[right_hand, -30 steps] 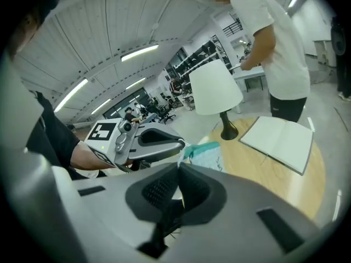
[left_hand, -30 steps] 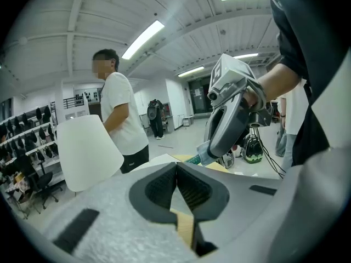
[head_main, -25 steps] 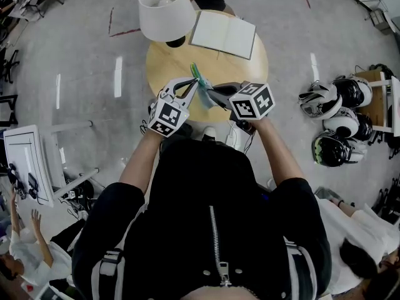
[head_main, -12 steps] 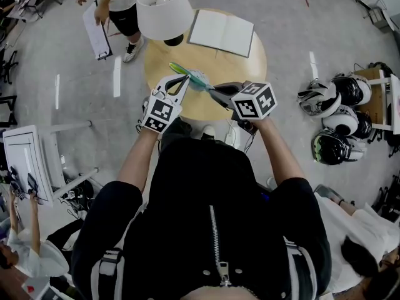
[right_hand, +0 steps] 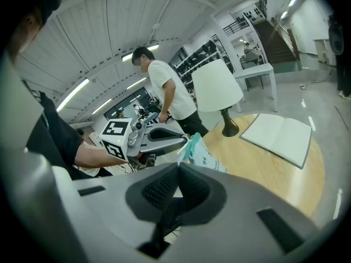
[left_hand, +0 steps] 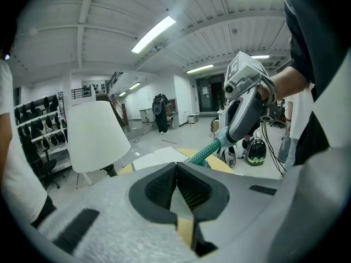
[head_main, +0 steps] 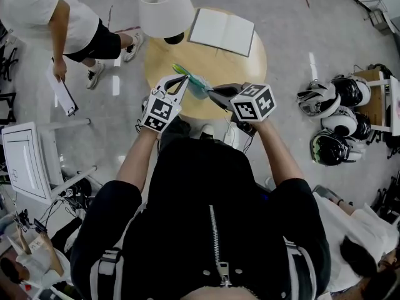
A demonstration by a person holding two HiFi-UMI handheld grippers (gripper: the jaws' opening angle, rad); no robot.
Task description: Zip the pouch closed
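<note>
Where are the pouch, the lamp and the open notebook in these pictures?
pouch (head_main: pixel 195 80), head view, on the middle of its teal fabric.
lamp (head_main: pixel 165 8), head view, on the white shade.
open notebook (head_main: pixel 209 27), head view, on its left page.

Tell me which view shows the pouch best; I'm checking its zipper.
Right gripper view: the pouch shows its printed side close up. Head view gives a small teal strip; left gripper view only its teal edge.

lamp (head_main: pixel 165 8) | open notebook (head_main: pixel 222 32) | both on round table (head_main: pixel 244 64) | helmets (head_main: pixel 337 120), perhaps four, on floor
</note>
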